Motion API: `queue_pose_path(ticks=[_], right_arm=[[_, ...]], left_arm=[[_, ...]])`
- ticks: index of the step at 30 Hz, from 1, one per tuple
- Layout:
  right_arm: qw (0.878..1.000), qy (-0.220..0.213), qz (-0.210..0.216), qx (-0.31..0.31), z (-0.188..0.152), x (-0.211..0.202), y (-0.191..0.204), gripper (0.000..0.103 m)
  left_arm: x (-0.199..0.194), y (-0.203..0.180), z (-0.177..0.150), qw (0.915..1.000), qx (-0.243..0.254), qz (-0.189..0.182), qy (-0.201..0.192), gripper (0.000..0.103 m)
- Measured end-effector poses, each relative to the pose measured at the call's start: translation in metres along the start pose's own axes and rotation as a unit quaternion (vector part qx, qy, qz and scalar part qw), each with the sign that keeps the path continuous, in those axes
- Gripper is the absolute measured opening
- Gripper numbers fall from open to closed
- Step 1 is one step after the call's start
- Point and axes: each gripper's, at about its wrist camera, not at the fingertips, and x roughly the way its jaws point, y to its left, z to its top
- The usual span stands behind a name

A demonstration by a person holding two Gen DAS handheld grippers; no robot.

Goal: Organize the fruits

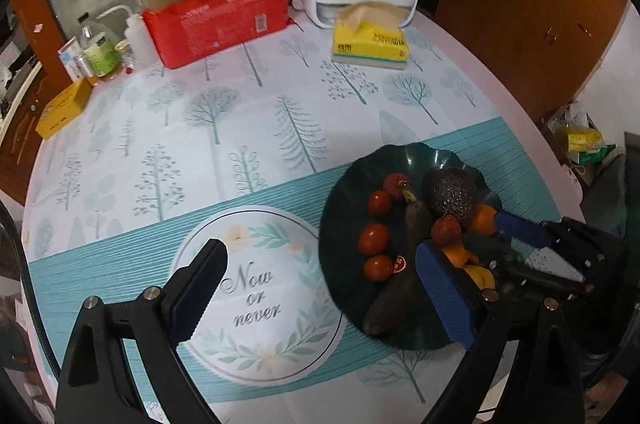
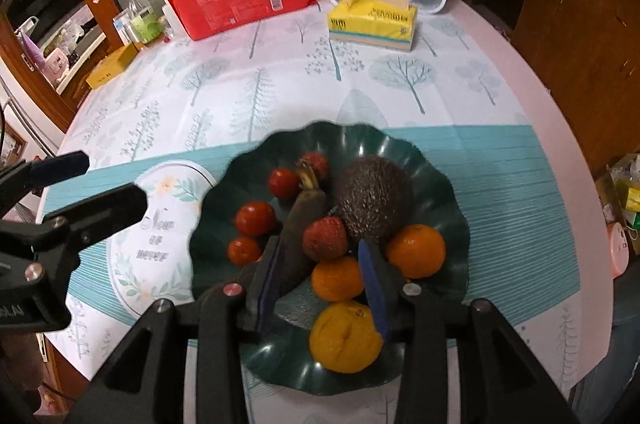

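The fruit sits gathered on the dark green scalloped plate (image 2: 448, 184), which rests on the teal band of the table (image 1: 248, 96) just beside the round "Now or never" print (image 1: 256, 288). On the plate: three cherry tomatoes (image 2: 255, 219) along the side nearest that print, a blackened banana (image 2: 298, 224) down the middle, an avocado (image 2: 374, 202) on the far side, two lychees (image 2: 325, 238), and three mandarins (image 2: 416, 250) at the near rim.

The right tongs (image 2: 324, 288) hang over the near part of the plate, pointing steeply down, narrowly parted. Between them lie the banana's lower end and one mandarin, but the pads do not seem to press either, so I judge nothing is held — this looks like a release or a fresh approach. To do the step well, settle on one fruit only: centre the tongs on the mandarin, clear of the banana and the lychee beside it, and close gently, since the peel is soft and the fruit rolls easily.

The left tongs (image 1: 320, 288) are spread wide and empty, one finger over the print, the other over the plate's near edge — tilted down, well placed to steady the plate if it slides.
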Motion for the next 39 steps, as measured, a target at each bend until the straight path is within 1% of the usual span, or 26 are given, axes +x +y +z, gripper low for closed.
queue_pose_path(ticks=[2, 5, 9, 10, 12, 15, 18, 20, 23, 28, 39], right_arm=[[1.0, -0.016, -0.002, 0.001, 0.003, -0.016, 0.004, 0.039], [0.999, -0.031, 0.007, 0.007, 0.007, -0.036, 0.012, 0.04], [0.999, -0.04, 0.022, 0.023, 0.007, -0.054, 0.021, 0.05], [0.999, -0.046, 0.019, 0.023, 0.006, -0.06, 0.023, 0.051], [0.998, -0.056, 0.01, 0.023, 0.001, -0.069, 0.026, 0.057], [0.998, -0.059, 0.013, 0.032, -0.008, -0.078, 0.029, 0.061], [0.998, -0.054, 0.01, 0.027, -0.016, -0.082, 0.034, 0.061], [0.998, -0.054, 0.006, 0.019, -0.02, -0.085, 0.036, 0.061], [0.998, -0.055, -0.004, 0.003, -0.025, -0.088, 0.04, 0.061], [0.998, -0.058, -0.011, -0.017, -0.029, -0.091, 0.045, 0.061], [0.997, -0.058, -0.009, -0.044, -0.033, -0.092, 0.049, 0.061]], left_arm=[[-0.013, 0.004, -0.003, 0.9999, 0.0, 0.004, -0.011, 0.095], [-0.031, 0.008, -0.01, 0.9993, -0.007, 0.024, -0.026, 0.097], [-0.054, 0.016, -0.023, 0.998, -0.032, 0.038, -0.039, 0.098], [-0.059, 0.017, -0.026, 0.9976, -0.034, 0.043, -0.042, 0.098], [-0.066, 0.017, -0.032, 0.9966, -0.038, 0.056, -0.048, 0.098], [-0.075, 0.02, -0.04, 0.9949, -0.058, 0.064, -0.053, 0.098], [-0.082, 0.027, -0.048, 0.9921, -0.083, 0.074, -0.058, 0.098], [-0.085, 0.029, -0.053, 0.9905, -0.091, 0.084, -0.06, 0.098], [-0.085, 0.031, -0.061, 0.9896, -0.102, 0.085, -0.054, 0.098], [-0.081, 0.026, -0.07, 0.9896, -0.105, 0.089, -0.042, 0.098], [-0.077, 0.022, -0.08, 0.9891, -0.113, 0.088, -0.033, 0.098]])
